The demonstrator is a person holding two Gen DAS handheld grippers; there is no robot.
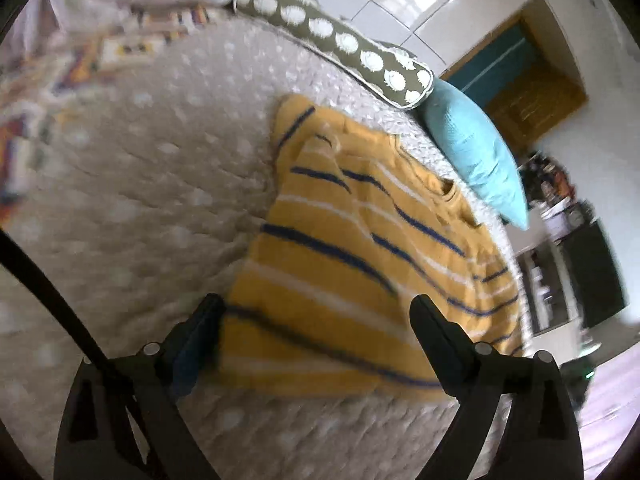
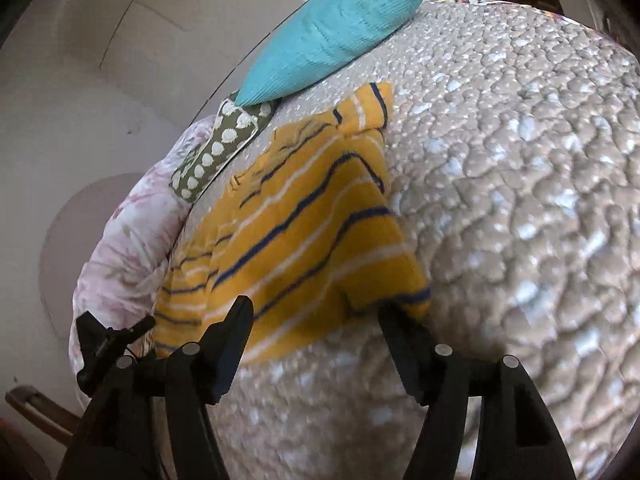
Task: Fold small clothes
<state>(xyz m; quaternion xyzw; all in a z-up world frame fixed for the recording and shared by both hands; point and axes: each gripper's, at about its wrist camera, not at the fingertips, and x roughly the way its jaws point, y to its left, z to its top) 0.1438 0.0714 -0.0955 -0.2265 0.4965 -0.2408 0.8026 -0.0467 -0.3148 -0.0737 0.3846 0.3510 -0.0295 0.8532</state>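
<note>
Striped shirt (image 1: 360,264) flat on bed (image 1: 140,200), hem nearest; left gripper (image 1: 316,316) and right gripper (image 2: 316,320) jaws wide, empty (2 hem corners).

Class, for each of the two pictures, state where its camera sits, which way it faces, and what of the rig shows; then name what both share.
Left wrist: sits on the left gripper, looking down along its open fingers over the yellow striped shirt toward the pillows.
Right wrist: sits on the right gripper, looking down along its open fingers at the shirt's hem.
Shared: the shirt, teal pillow, spotted cushion and quilted bedspread.
</note>
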